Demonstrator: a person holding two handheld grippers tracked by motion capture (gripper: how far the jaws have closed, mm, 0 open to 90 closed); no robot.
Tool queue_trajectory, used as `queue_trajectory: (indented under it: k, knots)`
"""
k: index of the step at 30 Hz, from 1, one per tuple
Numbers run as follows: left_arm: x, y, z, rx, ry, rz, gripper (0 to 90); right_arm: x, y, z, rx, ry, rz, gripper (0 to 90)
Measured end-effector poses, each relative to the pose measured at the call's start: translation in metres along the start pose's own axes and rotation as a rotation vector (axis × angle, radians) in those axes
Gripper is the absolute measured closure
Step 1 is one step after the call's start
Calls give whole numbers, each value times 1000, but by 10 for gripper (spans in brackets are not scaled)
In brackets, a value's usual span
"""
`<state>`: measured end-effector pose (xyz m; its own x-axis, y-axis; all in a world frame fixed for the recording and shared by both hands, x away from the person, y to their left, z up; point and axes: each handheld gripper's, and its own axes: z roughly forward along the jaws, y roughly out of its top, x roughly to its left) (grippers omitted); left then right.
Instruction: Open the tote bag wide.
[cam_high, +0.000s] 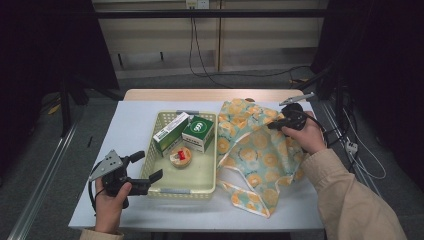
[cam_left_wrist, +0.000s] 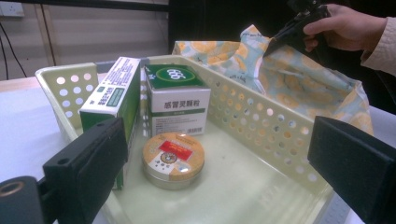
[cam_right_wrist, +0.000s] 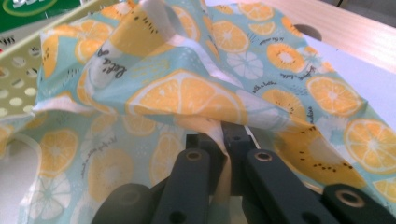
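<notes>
A cloth bag (cam_high: 255, 150) (cam_right_wrist: 187, 93) printed with orange slices lies on the right half of the table, and one edge of it is lifted. My right gripper (cam_high: 280, 122) (cam_right_wrist: 225, 135) is shut on that raised edge, pinching the fabric between its pads. Left of the cloth stands a pale yellow perforated basket (cam_high: 195, 194) (cam_left_wrist: 261, 126). It holds a long green-and-white box (cam_high: 170, 132) (cam_left_wrist: 112, 98), a squarer green box (cam_high: 198, 132) (cam_left_wrist: 175, 98) and a round tin (cam_high: 180, 156) (cam_left_wrist: 173, 158). My left gripper (cam_high: 150, 167) (cam_left_wrist: 219, 182) is open at the basket's near left corner, holding nothing.
The white tabletop (cam_high: 125, 135) has bare room left of the basket and along the front edge. A wooden strip (cam_high: 200, 94) runs along the far edge. Cables (cam_high: 350, 145) trail off the table's right side onto the floor.
</notes>
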<state>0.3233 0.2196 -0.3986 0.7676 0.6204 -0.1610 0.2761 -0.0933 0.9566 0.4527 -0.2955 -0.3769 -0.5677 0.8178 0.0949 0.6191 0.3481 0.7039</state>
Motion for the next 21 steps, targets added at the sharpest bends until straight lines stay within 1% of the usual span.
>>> queue_trajectory:
  k: [1,2,4,8,10,12,13,14,15,16,17,19,20,21]
  knots:
    - [0,1,0,0,-1,4,49,-1,0,-1,-9,-2,3,895]
    - [0,3,0,-2,-3,8,49,-1,1,-2,-7,-3,11,896]
    - [0,6,2,1,-5,13,49,-2,2,-3,3,-7,6,896]
    - [-2,11,5,4,-13,15,47,-2,6,-6,3,-12,7,897]
    - [-1,18,6,9,-15,21,46,-3,9,-8,4,-23,0,896]
    - [-1,23,7,6,-20,22,45,-5,10,-9,0,-23,7,897]
    - [-1,23,7,6,-20,22,44,-6,11,-10,3,-26,12,897]
    - [-1,29,9,9,-19,30,44,-6,11,-10,5,-27,10,897]
    - [-1,29,9,9,-19,30,44,-7,12,-10,5,-30,13,897]
    - [-1,32,11,7,-19,28,44,-7,12,-10,0,-33,16,897]
    - [-2,38,15,12,-25,30,44,-7,12,-10,0,-31,17,897]
    - [-4,44,20,19,-32,41,44,-8,12,-12,-2,-30,23,897]
    - [-4,44,20,19,-32,41,44,-7,12,-12,-1,-31,24,897]
    - [-6,50,26,33,-46,61,43,-7,12,-12,-1,-31,23,897]
